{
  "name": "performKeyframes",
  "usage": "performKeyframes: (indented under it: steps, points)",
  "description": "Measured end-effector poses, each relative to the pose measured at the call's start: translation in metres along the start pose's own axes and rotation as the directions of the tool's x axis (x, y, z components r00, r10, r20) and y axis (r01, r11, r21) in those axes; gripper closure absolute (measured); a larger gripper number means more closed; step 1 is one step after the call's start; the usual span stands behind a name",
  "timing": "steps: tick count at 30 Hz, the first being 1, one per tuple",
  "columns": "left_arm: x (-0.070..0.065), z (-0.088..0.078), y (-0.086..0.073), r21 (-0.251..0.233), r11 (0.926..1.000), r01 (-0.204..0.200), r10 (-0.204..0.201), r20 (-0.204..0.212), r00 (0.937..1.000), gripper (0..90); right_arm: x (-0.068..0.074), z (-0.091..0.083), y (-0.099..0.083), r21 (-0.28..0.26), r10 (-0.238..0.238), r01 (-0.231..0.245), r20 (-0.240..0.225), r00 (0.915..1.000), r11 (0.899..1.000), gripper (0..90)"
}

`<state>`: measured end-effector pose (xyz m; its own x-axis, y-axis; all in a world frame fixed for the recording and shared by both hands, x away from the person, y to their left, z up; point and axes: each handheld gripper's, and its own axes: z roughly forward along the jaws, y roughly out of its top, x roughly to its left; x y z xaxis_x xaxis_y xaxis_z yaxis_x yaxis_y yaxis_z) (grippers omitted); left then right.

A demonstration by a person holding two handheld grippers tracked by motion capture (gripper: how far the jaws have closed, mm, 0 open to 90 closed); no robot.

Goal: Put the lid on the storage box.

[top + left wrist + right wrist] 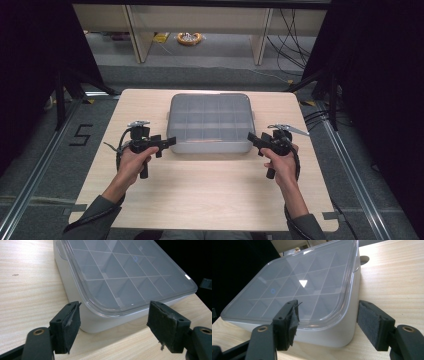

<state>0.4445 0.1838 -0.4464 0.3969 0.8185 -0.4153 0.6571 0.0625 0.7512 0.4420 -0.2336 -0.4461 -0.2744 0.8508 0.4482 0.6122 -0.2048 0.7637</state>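
Both hand-held grippers, left point(169, 142) and right point(252, 139), hang spread at the near corners of the grey plastic compartment box point(210, 123) mid-surface, its clear lid point(130, 275) shut, nothing apparently begun yet.

Glossy clear plastic lid point(125, 275) on a smooth white plastic box point(352, 322); matt pale wood table point(210, 190).
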Motion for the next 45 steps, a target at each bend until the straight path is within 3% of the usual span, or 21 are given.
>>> performKeyframes:
  steps: [4,7,8,12,14,17,18,20,26,30,33,36,45]
  points:
    - [0.000,-0.001,-0.004,0.010,0.9999,-0.007,0.007,0.000,1.0000,25.5,-0.001,0.000,-0.002,-0.003,-0.020,0.020,0.020,0.9996,1.000,34.2]
    - [0.000,-0.001,-0.005,0.011,0.9999,-0.010,0.010,-0.002,1.0000,25.4,-0.001,-0.002,-0.002,0.000,-0.020,0.020,0.005,0.9998,1.000,34.1]
    - [0.000,-0.001,-0.006,0.012,0.9999,-0.009,0.009,0.001,1.0000,25.4,-0.001,-0.002,-0.003,0.003,-0.022,0.022,0.022,0.9995,1.000,34.1]
    - [-0.002,-0.002,-0.008,0.017,0.9998,-0.013,0.013,0.000,0.9999,25.3,0.002,-0.005,-0.005,0.021,0.000,0.000,-0.001,1.0000,1.000,33.6]
    - [-0.003,-0.003,-0.009,0.018,0.9997,-0.017,0.017,0.006,0.9998,25.2,0.001,-0.003,-0.007,0.005,-0.038,0.038,0.010,0.9992,0.999,33.1]
    - [-0.005,-0.004,-0.010,0.016,0.9997,-0.016,0.016,0.009,0.9998,25.2,0.005,-0.006,-0.008,0.025,-0.010,0.010,-0.003,0.9999,1.000,33.0]
    - [-0.006,-0.005,-0.011,0.016,0.9997,-0.017,0.017,0.009,0.9998,25.1,0.003,-0.005,-0.009,0.014,-0.039,0.039,0.007,0.9992,0.999,32.8]
    - [-0.007,-0.007,-0.012,0.014,0.9996,-0.024,0.023,0.009,0.9997,25.1,0.004,-0.006,-0.010,0.018,-0.048,0.048,0.005,0.9988,0.999,31.9]
    - [-0.011,-0.009,-0.017,0.019,0.9993,-0.032,0.032,0.020,0.9993,25.1,0.007,-0.012,-0.013,0.032,-0.033,0.033,-0.004,0.9995,0.999,31.3]
    - [-0.013,-0.009,-0.021,0.031,0.9989,-0.034,0.033,0.026,0.9991,25.1,0.005,-0.013,-0.016,0.031,-0.064,0.063,0.004,0.9980,0.997,31.3]
    - [-0.016,-0.009,-0.025,0.033,0.9987,-0.039,0.038,0.033,0.9987,25.1,0.006,-0.014,-0.018,0.041,-0.043,0.044,-0.003,0.9990,0.998,31.1]
    - [-0.017,-0.010,-0.028,0.037,0.9983,-0.046,0.045,0.030,0.9985,25.1,0.006,-0.013,-0.020,0.030,-0.072,0.072,0.001,0.9974,0.997,31.0]
    - [-0.019,-0.012,-0.036,0.047,0.9972,-0.058,0.057,0.033,0.9978,25.1,0.012,-0.018,-0.024,0.069,-0.054,0.054,-0.001,0.9986,0.996,30.6]
